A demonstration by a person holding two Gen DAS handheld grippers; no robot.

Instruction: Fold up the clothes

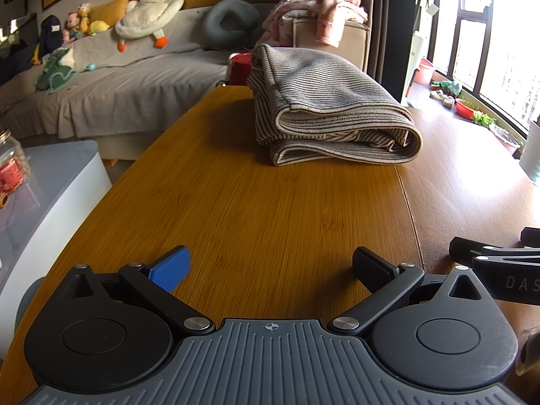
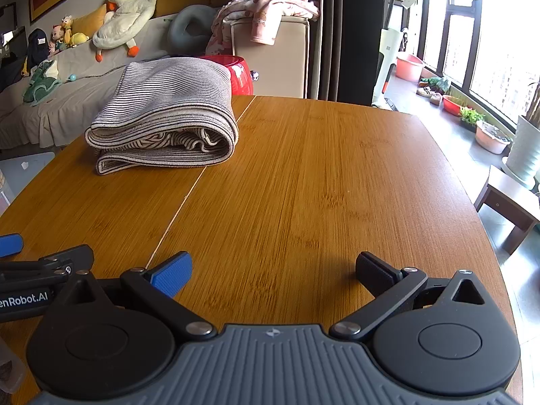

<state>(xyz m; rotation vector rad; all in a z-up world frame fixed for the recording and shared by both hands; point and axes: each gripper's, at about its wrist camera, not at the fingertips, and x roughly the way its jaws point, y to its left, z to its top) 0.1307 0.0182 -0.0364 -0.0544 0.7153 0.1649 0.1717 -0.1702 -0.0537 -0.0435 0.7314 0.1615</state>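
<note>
A grey-and-cream striped garment (image 1: 324, 108) lies folded in a thick bundle on the far part of the wooden table (image 1: 256, 209). It also shows in the right wrist view (image 2: 165, 114), at the table's far left. My left gripper (image 1: 270, 263) is open and empty, low over the near table, well short of the bundle. My right gripper (image 2: 273, 266) is open and empty too, beside the left one. The right gripper's side shows at the right edge of the left wrist view (image 1: 496, 256). The left gripper's side shows at the left edge of the right wrist view (image 2: 44, 263).
A grey sofa (image 1: 135, 77) with plush toys stands beyond the table. A pink cloth (image 2: 270, 6) hangs over a beige box. A red container (image 2: 236, 71) sits behind the garment. A white side table (image 1: 44, 195) with a jar is at left. Windows and pots are at right.
</note>
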